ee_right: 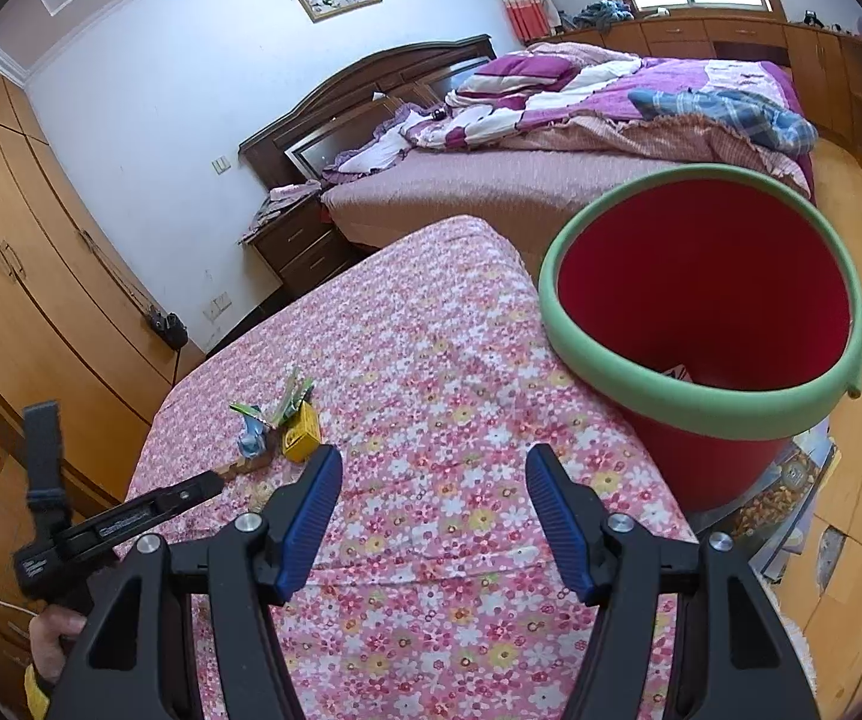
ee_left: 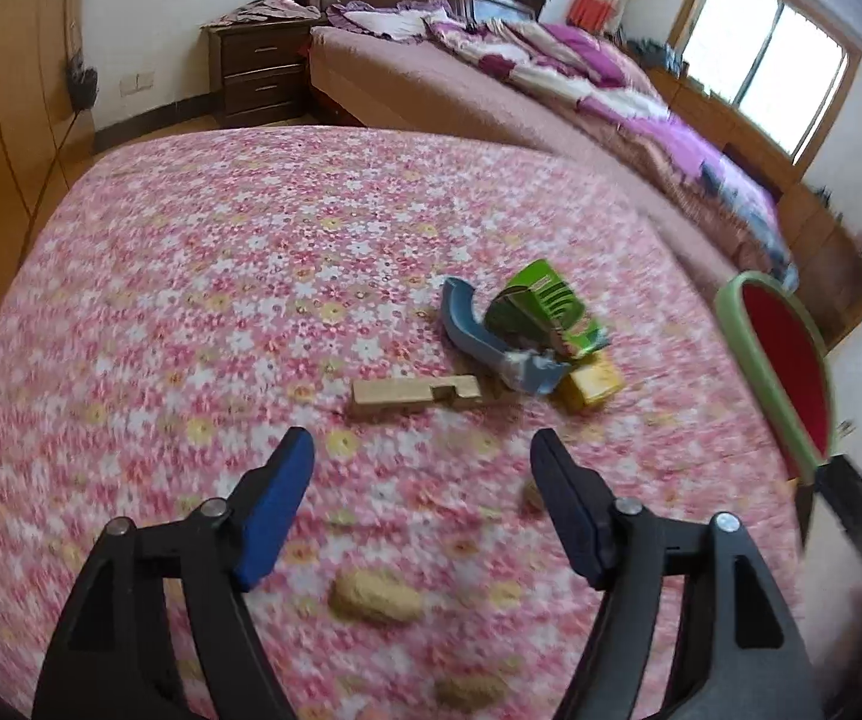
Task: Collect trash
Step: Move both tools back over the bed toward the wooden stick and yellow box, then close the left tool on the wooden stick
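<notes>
Trash lies on the pink flowered tablecloth (ee_left: 221, 276): a green wrapper (ee_left: 541, 312), a blue wrapper (ee_left: 490, 342), a yellow box (ee_left: 592, 387), a cardboard strip (ee_left: 413, 397) and peanut shells (ee_left: 374, 597). My left gripper (ee_left: 422, 474) is open and empty, a little short of the cardboard strip. My right gripper (ee_right: 431, 492) is open and empty above the cloth, left of the red bucket with a green rim (ee_right: 706, 312). The bucket shows at the right edge of the left wrist view (ee_left: 784, 360). The trash pile (ee_right: 278, 420) lies far left in the right wrist view.
The left gripper's body (ee_right: 119, 525) is in the right wrist view by the table's left edge. A bed with purple bedding (ee_right: 610, 120), a nightstand (ee_left: 263, 72) and wooden wardrobes (ee_right: 29, 276) stand beyond the table. Papers lie on the wooden floor (ee_right: 790, 480).
</notes>
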`<state>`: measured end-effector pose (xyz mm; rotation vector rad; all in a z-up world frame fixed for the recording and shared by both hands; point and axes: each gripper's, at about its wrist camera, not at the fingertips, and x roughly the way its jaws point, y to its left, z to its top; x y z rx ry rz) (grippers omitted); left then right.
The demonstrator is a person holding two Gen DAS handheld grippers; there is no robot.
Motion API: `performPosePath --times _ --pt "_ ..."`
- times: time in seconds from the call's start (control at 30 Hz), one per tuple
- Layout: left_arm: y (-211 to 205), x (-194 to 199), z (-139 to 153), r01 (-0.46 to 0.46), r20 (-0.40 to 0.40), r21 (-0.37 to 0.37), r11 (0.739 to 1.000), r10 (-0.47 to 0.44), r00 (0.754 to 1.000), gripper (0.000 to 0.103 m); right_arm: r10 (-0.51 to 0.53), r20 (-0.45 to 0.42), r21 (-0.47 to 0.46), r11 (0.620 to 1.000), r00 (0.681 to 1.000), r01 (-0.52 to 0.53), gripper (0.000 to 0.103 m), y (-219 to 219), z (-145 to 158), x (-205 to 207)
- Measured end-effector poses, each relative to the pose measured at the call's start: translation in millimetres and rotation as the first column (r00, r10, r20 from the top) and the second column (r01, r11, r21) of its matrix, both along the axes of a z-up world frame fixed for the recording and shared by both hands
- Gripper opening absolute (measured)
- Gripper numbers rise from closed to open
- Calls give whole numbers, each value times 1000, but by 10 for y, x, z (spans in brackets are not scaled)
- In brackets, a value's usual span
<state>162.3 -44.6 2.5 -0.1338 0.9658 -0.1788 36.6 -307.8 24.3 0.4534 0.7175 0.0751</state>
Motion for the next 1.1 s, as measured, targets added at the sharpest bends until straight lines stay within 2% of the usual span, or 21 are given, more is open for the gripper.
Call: performPosePath --times 0.2,0.27,0.33,0.6,0.8,0.9,1.0,1.1 --pt "-90 206 -143 -12 -27 23 1000 13 1000 77 4 -17 9 1000 1000 -4 67 -4 -78 34" --pt "-132 248 -180 -15 -25 7 1000 15 1000 88 7 -22 13 1000 1000 -7 67 -2 -99 45" --pt "-178 294 -191 -12 -15 3 1000 12 1000 93 11 -27 23 1000 1000 -10 67 -4 -120 54" --pt "-375 473 -230 -47 16 80 996 46 999 93 32 -39 29 999 999 -30 67 0 -173 74" --pt "-309 388 -218 -105 42 71 992 103 994 78 47 -50 35 998 998 -46 67 11 -234 123" --pt "-228 305 -211 -123 46 45 991 121 992 78 48 -51 36 998 998 -46 67 8 -242 140" --pt "-199 193 -210 -107 47 54 993 104 993 78 49 -46 33 998 998 -48 67 11 -227 146" --pt "-124 115 -172 -90 45 18 996 89 995 78 56 -45 25 998 997 -55 67 41 -214 167"
